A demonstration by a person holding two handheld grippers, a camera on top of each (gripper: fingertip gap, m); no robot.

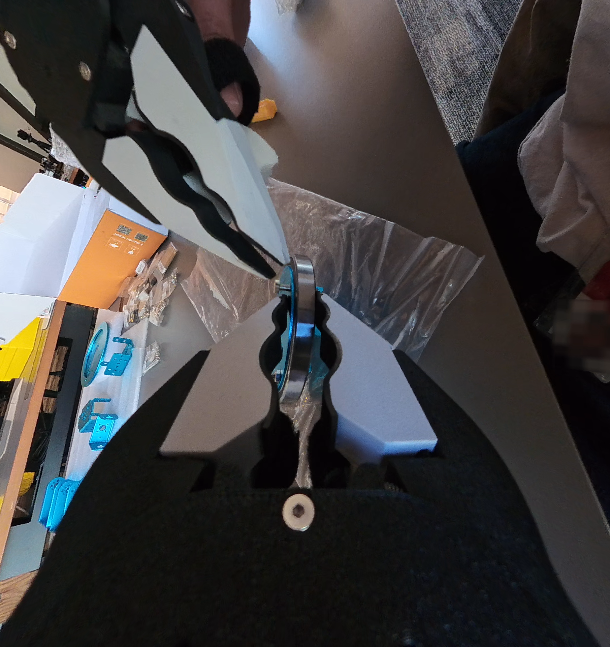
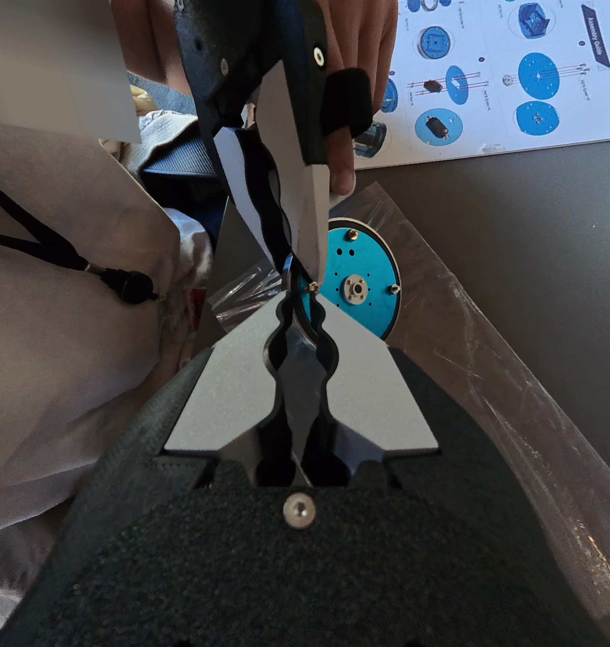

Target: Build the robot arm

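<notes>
A dark grey-brown table (image 1: 349,105) carries a crinkled clear plastic bag (image 1: 384,252), with grey carpet beyond its edge.

Much is hidden. In the left wrist view the disc assembly (image 1: 298,336) shows edge-on only, its lower part lost between the fingers. In the right wrist view the other gripper's white finger covers the blue face's upper left, and the person's pale sleeve blocks the left side.

The assembly is a blue round plate (image 2: 357,280) set in a steel ring (image 1: 303,325). It stands on edge above the bag, its flat face turned toward the right wrist camera, with a central metal hub and small screws showing.

The left gripper (image 1: 298,304) is nearly closed, pinching the disc assembly by its rim between both fingers. The right gripper (image 2: 300,297) has its jaws drawn close together, tips at a small screw (image 2: 312,287) on the plate's left edge; whether it truly grips the screw is hard to tell.

Farther out lie a printed assembly sheet (image 2: 506,80), blue metal brackets (image 1: 98,425), another blue ring (image 1: 94,353), small hardware bags (image 1: 149,290) and an orange box (image 1: 114,259).
</notes>
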